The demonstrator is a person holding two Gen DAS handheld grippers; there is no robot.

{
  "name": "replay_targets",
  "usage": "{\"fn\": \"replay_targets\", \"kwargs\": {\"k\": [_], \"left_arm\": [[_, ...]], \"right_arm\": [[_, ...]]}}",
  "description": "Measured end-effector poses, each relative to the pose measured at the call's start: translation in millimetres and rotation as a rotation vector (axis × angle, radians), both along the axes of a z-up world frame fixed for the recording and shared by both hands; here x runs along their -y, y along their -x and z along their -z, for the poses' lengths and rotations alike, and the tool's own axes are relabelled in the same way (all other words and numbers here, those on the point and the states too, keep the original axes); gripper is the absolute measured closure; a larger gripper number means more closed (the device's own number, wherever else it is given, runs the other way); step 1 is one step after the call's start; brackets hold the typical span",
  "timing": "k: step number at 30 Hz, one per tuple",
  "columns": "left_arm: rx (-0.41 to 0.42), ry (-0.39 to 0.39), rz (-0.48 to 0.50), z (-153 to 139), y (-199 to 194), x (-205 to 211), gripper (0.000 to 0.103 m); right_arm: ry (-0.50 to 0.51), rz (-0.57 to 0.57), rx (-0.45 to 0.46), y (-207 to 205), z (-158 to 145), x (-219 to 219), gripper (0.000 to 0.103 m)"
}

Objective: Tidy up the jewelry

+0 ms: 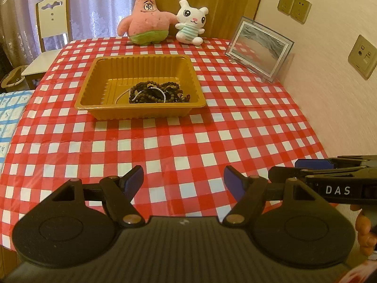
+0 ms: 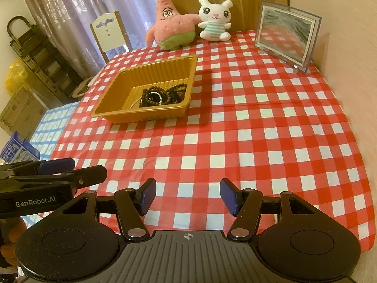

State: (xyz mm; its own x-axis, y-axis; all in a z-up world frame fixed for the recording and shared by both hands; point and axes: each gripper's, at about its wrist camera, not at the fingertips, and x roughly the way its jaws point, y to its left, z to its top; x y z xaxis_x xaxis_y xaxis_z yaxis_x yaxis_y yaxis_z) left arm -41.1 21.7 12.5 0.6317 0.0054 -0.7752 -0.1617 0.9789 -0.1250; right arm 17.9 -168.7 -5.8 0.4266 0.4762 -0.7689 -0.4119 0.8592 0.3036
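Beads (image 1: pixel 154 93) lie in tray (image 1: pixel 99 105), plush toys (image 1: pixel 148 16) behind it

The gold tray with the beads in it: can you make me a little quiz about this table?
1. True or false: both grippers are empty.
2. Which toy stands nearest the picture frame? A pink starfish plush, B white bunny plush
3. Fill in: the dark bead necklaces lie inside the ____.

Key: 1 true: the left gripper and right gripper stand open over the checked tablecloth, holding nothing. 2 B. 3 gold plastic tray.
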Motion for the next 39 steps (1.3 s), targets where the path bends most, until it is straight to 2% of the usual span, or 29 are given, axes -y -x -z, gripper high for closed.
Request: {"fn": "replay_targets", "kwargs": {"k": [39], "left_arm": [[0.001, 0.001, 0.001, 0.4, -2.3, 1.4, 0.03]], "right_arm": [[0.002, 0.007, -0.003, 0.4, 0.3, -0.7, 0.043]]}}
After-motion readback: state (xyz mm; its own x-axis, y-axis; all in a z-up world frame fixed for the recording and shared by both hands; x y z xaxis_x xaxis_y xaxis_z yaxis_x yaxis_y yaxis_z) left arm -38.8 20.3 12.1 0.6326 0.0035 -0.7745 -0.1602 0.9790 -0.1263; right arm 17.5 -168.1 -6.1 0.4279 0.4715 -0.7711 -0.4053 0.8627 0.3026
